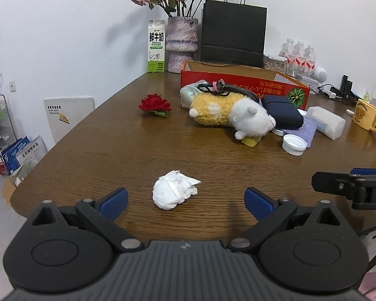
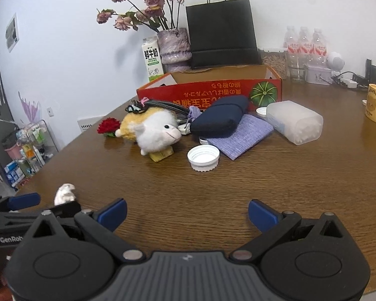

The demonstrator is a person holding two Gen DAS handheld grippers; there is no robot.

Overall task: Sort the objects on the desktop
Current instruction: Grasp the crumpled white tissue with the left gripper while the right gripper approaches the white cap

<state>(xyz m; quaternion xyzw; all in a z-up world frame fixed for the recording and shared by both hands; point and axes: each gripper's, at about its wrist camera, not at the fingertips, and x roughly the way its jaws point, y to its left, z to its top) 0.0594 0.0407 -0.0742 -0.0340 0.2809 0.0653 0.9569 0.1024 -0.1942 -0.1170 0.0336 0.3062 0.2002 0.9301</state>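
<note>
My left gripper [image 1: 186,202] is open and empty, low over the wooden table [image 1: 112,155], with a crumpled white tissue [image 1: 174,193] between and just ahead of its blue fingertips. The tissue also shows in the right wrist view [image 2: 65,193]. My right gripper [image 2: 187,214] is open and empty over bare table. Ahead lies a pile: a yellow-and-white plush toy [image 2: 153,130], a black cable [image 2: 160,105] on it, a navy pouch [image 2: 220,120], a purple cloth [image 2: 240,135], a white cap [image 2: 203,157], a clear plastic box [image 2: 295,121] and a red flower [image 1: 155,105].
An open red cardboard box [image 2: 208,92] stands behind the pile. A milk carton [image 1: 156,46], a vase of dried roses [image 1: 182,42] and a black paper bag [image 1: 234,33] stand at the wall. Water bottles [image 2: 304,47] and a yellow mug [image 1: 368,115] are at the right.
</note>
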